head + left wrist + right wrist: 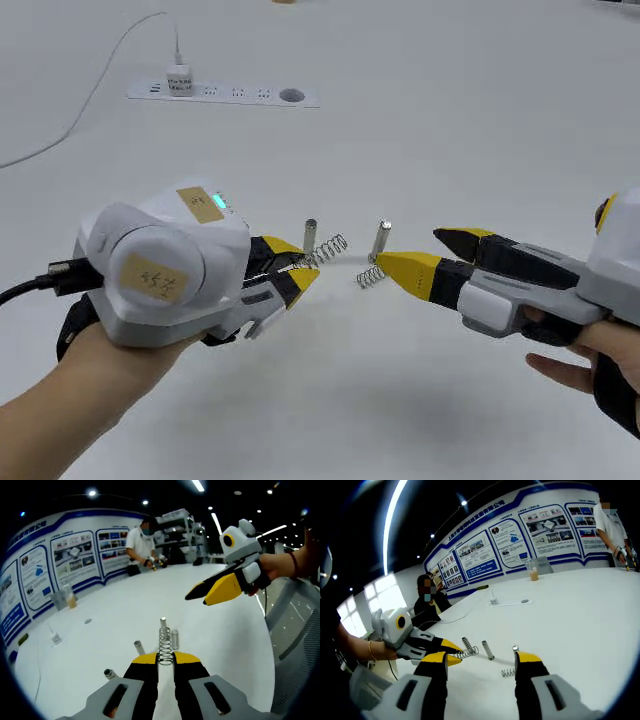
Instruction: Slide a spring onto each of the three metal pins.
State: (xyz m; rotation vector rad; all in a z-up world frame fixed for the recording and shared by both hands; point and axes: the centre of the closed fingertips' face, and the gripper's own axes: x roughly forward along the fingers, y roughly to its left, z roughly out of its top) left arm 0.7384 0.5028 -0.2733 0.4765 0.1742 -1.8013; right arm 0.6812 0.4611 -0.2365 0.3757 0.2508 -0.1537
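We are pinching a spring (330, 247) in the left gripper's (299, 262) closed jaws near the bench's (400, 400) middle, the right gripper (407, 246) gaping open, and are judging its bore needs squaring over the nearest pin (310, 233).

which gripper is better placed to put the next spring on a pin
Left. The left gripper is shut on a spring beside an upright bare pin. The right gripper is open and empty, with a loose spring lying on the table.
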